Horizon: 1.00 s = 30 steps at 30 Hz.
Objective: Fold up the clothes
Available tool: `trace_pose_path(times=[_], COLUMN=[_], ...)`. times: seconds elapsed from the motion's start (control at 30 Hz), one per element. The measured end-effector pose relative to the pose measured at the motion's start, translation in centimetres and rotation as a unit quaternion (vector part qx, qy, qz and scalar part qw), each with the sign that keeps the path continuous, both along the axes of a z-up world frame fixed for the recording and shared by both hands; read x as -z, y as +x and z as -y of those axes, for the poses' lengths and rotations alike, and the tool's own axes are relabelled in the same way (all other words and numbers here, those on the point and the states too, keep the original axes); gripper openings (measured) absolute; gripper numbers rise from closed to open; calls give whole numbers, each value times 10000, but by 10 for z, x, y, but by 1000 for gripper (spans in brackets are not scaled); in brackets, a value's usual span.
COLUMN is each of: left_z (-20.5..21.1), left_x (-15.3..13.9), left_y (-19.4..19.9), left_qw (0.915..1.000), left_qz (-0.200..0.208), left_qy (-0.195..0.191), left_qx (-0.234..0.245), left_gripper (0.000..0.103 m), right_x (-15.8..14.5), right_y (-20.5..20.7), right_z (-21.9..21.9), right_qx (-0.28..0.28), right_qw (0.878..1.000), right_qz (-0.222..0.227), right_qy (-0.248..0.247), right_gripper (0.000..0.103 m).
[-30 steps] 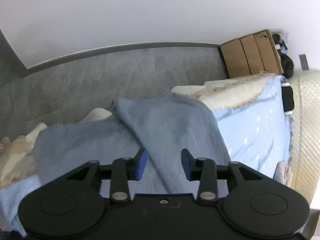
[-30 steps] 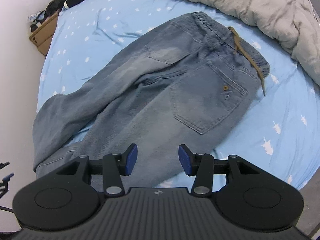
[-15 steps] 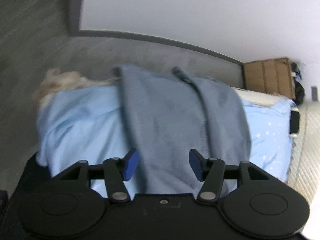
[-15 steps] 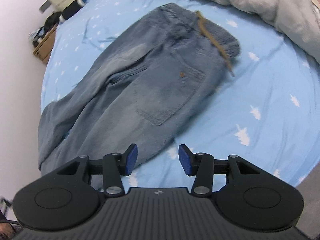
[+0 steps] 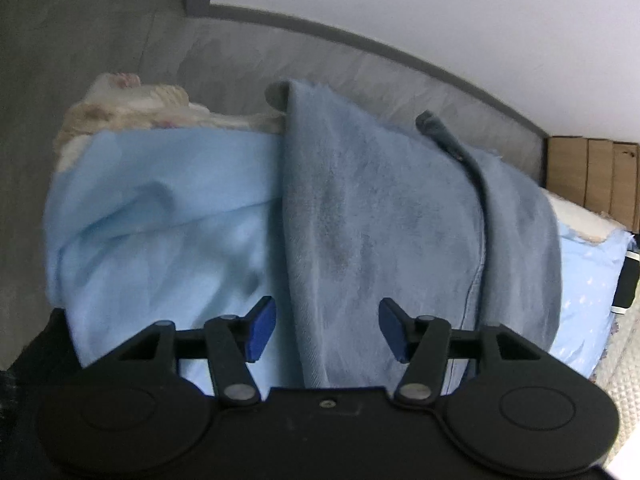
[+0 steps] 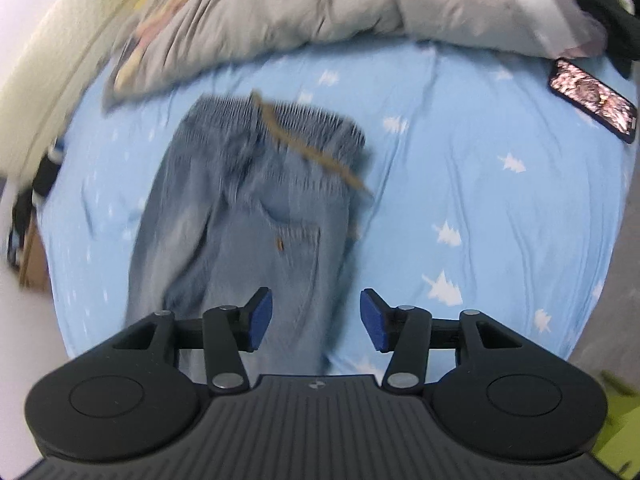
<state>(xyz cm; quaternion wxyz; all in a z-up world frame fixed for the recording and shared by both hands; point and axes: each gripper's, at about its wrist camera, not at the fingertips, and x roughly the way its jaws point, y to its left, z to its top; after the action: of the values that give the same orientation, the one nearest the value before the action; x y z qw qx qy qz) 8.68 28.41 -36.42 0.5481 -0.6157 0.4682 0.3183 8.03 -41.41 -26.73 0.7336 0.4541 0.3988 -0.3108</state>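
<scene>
Since a second ago the right gripper [image 6: 316, 320] has swung along the jeans [image 6: 256, 216] toward the waistband, and the left gripper [image 5: 327, 330] has turned over their legs [image 5: 384, 220] draped off the bed's edge. Both are released, jaws spread, gripping nothing. The jeans lie on the blue sheet [image 6: 480, 200]. No readable writing.

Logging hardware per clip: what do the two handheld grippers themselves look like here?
Both match: the left gripper and right gripper have black linkage arms with silver pivot pins, blue pads and round-lobed black bodies. The right's housing is ribbed. No cables, sleeves or hands visible.
</scene>
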Motion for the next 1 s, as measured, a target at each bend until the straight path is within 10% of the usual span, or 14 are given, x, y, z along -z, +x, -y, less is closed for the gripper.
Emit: trace_pose_path(times=[0.17,0.4,0.67,0.87,1.0], left_z=[4,21,36,41,39], left_x=[3,-6,-44,-59,-72], left_y=[12,28,41,63,85], left_qw=[9999,9977,9908,9891,9890], left_qz=[-68,-169,-386,-396,-90], left_qy=[95,542,1255,1420,1457], left_qx=[36,368,343,44,-228], left_gripper=[46,4,1,1,1], right_x=[4,55,122,111,68], right_y=[25,66,89,96,109], right_z=[11,48,86,85,91], right_qx=[154,107,921,1568,1468], right_qw=[9998,9995,9918,9827,9863], right_qz=[-18,-285,-540,-460,197], right_qy=[-81,119,706,875,721], right_gripper=[60,62,61,16,12])
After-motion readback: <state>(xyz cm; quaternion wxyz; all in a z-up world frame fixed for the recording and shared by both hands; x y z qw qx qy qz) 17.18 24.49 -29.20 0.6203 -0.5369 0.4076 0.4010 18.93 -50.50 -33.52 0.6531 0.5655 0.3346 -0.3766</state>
